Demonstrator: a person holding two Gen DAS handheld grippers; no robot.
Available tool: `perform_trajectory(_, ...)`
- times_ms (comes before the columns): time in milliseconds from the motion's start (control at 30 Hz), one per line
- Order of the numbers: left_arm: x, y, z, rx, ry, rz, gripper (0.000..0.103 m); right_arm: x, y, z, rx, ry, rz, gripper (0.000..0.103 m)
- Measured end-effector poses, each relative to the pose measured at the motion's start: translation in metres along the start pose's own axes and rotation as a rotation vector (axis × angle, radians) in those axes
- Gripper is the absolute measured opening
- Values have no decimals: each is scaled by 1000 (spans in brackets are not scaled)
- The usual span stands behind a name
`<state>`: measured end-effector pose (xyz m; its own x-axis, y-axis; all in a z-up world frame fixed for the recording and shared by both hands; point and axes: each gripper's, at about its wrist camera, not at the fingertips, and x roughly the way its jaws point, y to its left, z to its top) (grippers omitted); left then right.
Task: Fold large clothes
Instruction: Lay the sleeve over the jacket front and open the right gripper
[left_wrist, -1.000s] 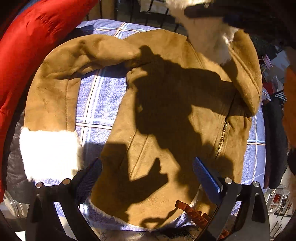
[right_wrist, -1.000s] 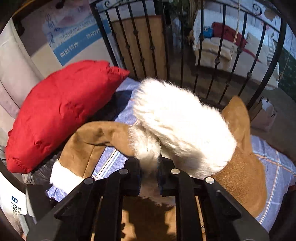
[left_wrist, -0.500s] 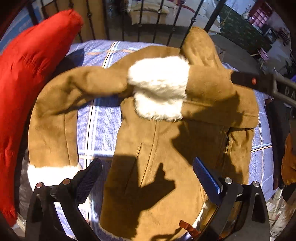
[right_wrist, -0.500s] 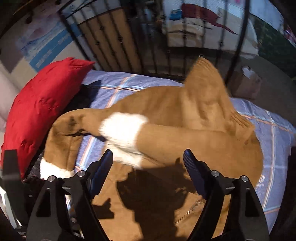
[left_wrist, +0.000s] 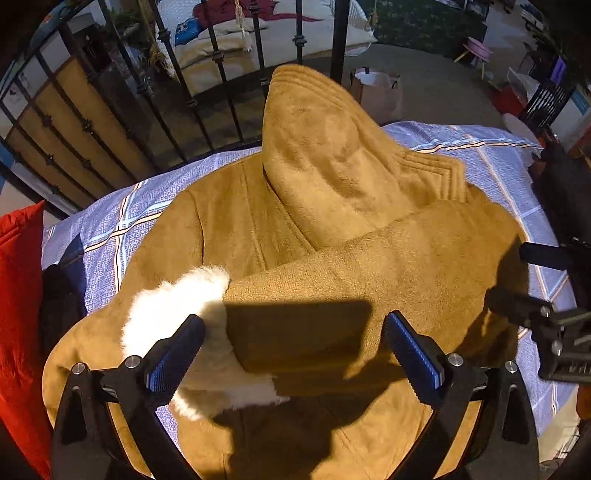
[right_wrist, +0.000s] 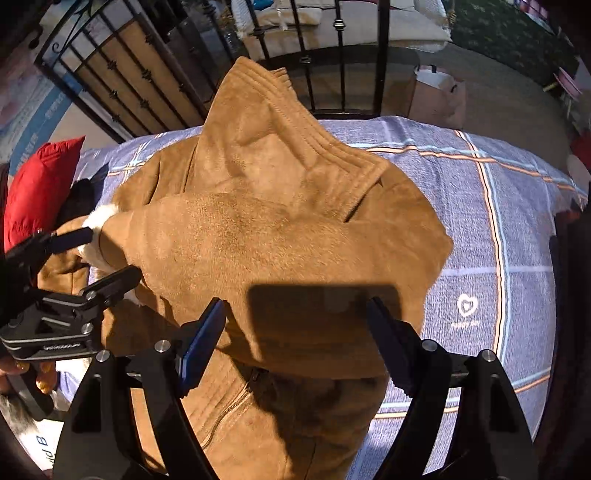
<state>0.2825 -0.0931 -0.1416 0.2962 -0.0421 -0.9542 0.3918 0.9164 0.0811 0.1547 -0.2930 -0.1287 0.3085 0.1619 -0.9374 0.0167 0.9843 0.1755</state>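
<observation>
**A:** Where does the coat lie, and why that way?

**B:** The tan suede coat (left_wrist: 332, 229) is spread across the plaid bedsheet (right_wrist: 498, 221), hood (right_wrist: 266, 140) toward the far edge by the iron railing (left_wrist: 207, 74). It lies flat because a bulky garment like this needs a broad, even base before anything is folded over it.

**A:** And the sleeve across the middle?

**B:** One sleeve (left_wrist: 369, 266) is laid over the chest, its white fleece cuff (left_wrist: 177, 310) ending toward the left edge of the bed, near the red pillow (left_wrist: 18, 314). I'd judge that to be the first fold: arms tucked inward so the body makes a tidy rectangle.

**A:** Are the grippers holding anything?

**B:** No. The left gripper (left_wrist: 291, 354) stands wide above the cuff and the folded sleeve; its blue pad (left_wrist: 173, 358) overlaps the fleece in the view, but whether it touches, I cannot tell. The right gripper (right_wrist: 295, 343) is also spread wide, above the sleeve's upper arm near the zipper (right_wrist: 236, 402), with nothing pinched between its pads.

**A:** Why both wide open over the same sleeve?

**B:** Probably the sleeve is set down and free to rest. Thick suede tends to spring back, so open fingers above it may be ready to press or adjust.

**A:** What remains?

**B:** The sleeve at the left edge looks unfolded under the cuff, and the hood sticks up. Those seem next.
</observation>
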Motion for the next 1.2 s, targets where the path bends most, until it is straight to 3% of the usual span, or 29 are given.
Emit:
perform_trajectory(133, 55, 19, 23, -84, 161, 52, 96, 44, 1, 20, -38, 73, -72, 81)
perform_trajectory(233, 84, 29, 29, -98, 232, 24, 98, 76, -5, 32, -13, 136, -72, 88)
perform_trajectory(300, 94, 26, 30, -65, 241, 34, 98, 91, 5, 34, -70, 162, -101, 99)
perform_trajectory(400, 104, 24, 28, -35, 238, 51, 98, 109, 26, 29, -164, 176, -225, 99)
perform_trajectory(700, 114, 31, 28, -24, 246, 24, 99, 112, 35, 18, -157, 89, -281, 99)
perform_trajectory(833, 96, 34, 28, -18, 212, 17, 98, 101, 40, 11, -158, 94, -288, 99)
perform_trajectory(933, 58, 47, 8, -67, 83, 40, 97, 67, 41, 0, -110, 60, -265, 98)
perform_trajectory(1000, 35, 62, -19, -150, 46, -11, 97, 47, 40, -17, -54, 18, -224, 98)
perform_trajectory(1100, 14, 81, -72, -262, 57, -56, 97, 29, 38, -53, 13, 40, -151, 98)
perform_trajectory(1200, -3, 101, -129, -340, 81, -15, 97, 23, 37, -94, 52, 93, -117, 98)
